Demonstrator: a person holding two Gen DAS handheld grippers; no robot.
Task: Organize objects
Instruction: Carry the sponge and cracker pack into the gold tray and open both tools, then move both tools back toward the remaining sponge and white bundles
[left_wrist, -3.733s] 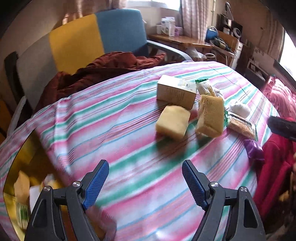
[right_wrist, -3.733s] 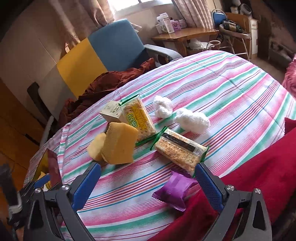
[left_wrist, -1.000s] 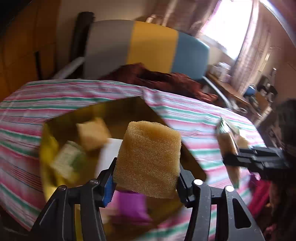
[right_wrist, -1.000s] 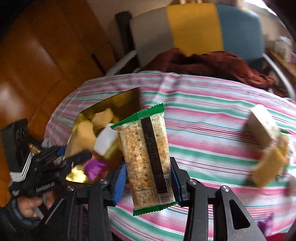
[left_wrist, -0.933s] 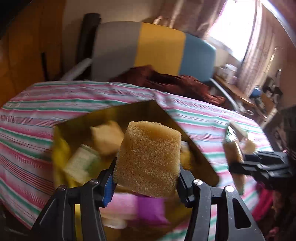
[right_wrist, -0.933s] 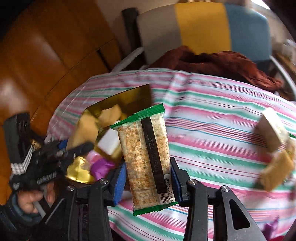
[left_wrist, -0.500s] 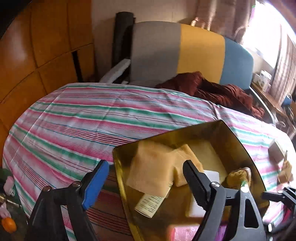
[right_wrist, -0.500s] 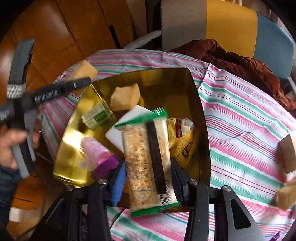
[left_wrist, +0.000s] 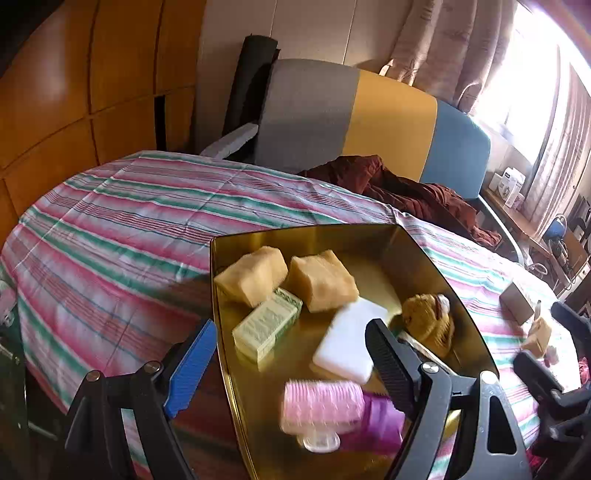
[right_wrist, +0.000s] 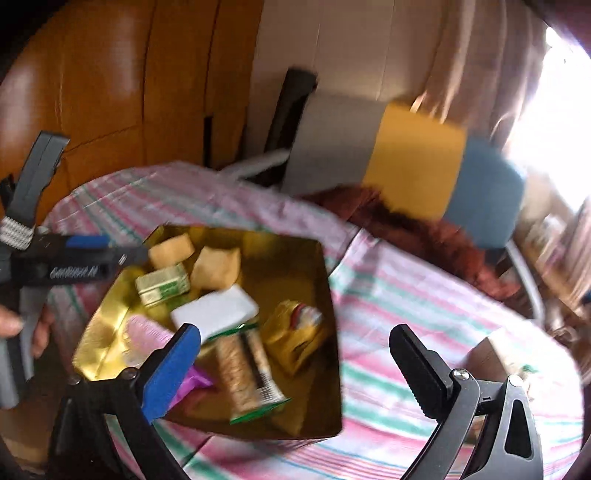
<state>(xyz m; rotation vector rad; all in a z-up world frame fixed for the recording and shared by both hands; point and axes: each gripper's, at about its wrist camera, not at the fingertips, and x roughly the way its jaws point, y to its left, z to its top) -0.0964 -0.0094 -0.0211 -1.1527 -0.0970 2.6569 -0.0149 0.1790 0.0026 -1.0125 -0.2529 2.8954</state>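
Both claws held wide apart and empty above the gold tray.

Nothing is gripped by the left gripper (left_wrist: 291, 362) or the right gripper (right_wrist: 295, 365). In the gold tray (right_wrist: 110, 314) the cracker packet (right_wrist: 247, 373) is seen nearest, then the white block (left_wrist: 349, 339), with two sponges (left_wrist: 321, 280) farthest; a striped cloth (left_wrist: 122, 221) lies beyond.

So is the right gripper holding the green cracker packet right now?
No, the right gripper is open and the cracker packet lies in the gold tray.
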